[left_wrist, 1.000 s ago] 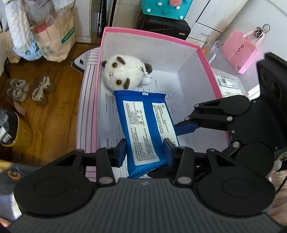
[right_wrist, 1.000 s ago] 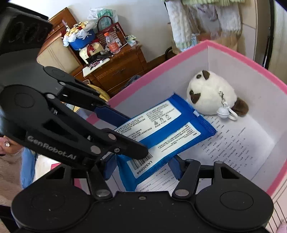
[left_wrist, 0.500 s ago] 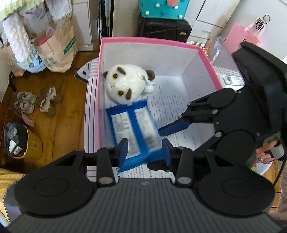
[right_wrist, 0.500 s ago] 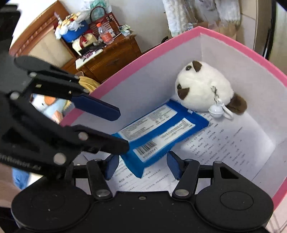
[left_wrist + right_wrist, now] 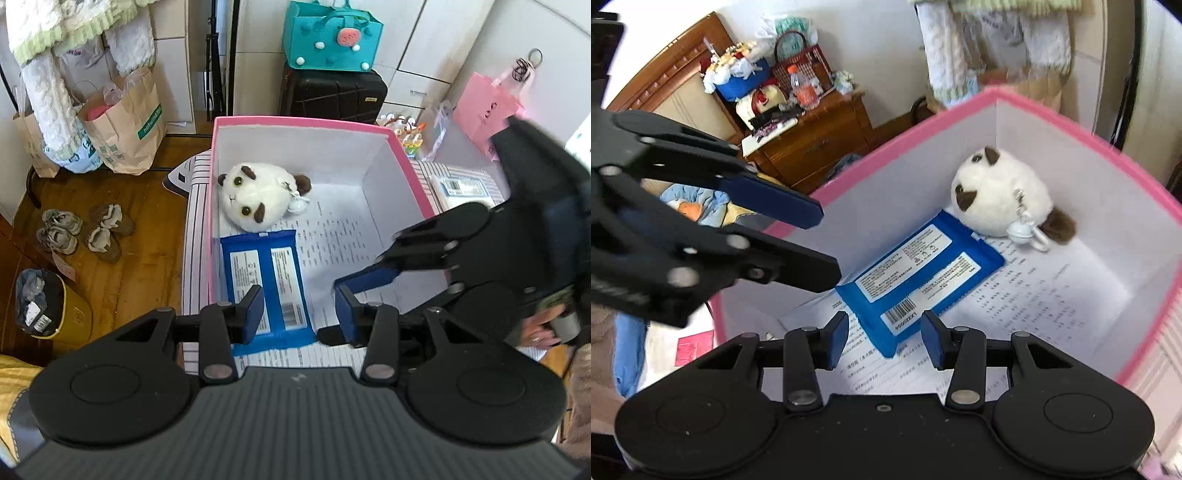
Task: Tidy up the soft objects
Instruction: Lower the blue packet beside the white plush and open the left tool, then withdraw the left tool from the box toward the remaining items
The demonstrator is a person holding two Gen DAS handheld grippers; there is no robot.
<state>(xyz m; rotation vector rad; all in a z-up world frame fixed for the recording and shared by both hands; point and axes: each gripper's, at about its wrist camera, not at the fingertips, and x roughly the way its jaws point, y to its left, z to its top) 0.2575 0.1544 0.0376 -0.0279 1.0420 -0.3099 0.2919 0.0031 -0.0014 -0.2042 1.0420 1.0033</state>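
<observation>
Blue pack [image 5: 264,284] dropped into box [image 5: 406,162], beside plush [image 5: 258,195]

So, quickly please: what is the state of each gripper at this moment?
Left gripper: open, holding nothing; the blue pack lies on the box floor below.
Right gripper: open, empty, its jaws have just been closing, above the same pack.

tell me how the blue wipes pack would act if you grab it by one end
The blue wipes pack looks like a soft film pouch lying flat on the box floor, so it would likely sag when lifted by an end. Its glossy wrapper may slip between the pads. Being flat, it should slide rather than roll if pushed.
</observation>
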